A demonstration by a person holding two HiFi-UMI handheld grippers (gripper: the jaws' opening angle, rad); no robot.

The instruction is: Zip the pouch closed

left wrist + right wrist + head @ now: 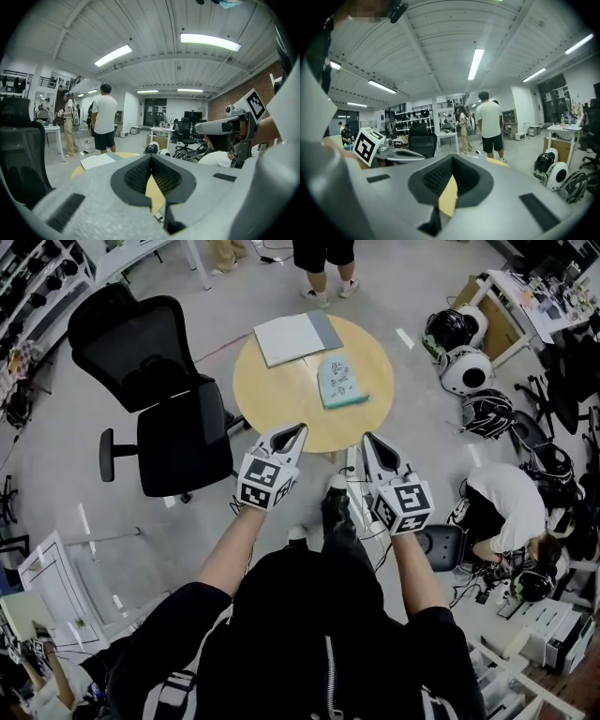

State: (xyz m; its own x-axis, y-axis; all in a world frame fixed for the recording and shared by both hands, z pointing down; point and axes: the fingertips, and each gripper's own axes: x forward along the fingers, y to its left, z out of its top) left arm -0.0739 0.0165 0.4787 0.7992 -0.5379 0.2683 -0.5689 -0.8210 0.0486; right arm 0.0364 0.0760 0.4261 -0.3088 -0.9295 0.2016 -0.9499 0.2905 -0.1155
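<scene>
A teal pouch lies flat on the right half of a round yellow table, beside a grey-and-white folder. Both grippers are held side by side short of the table's near edge, pointing toward it. My left gripper is shut with nothing in it, and so is my right gripper. In the left gripper view the closed jaws fill the lower frame and hide the pouch; only the folder and a strip of tabletop show. The right gripper view shows its jaws together, with yellow tabletop in the small gap.
A black office chair stands left of the table. Several helmets lie on the floor to the right. One person stands beyond the table and another crouches at the right among cables and boxes.
</scene>
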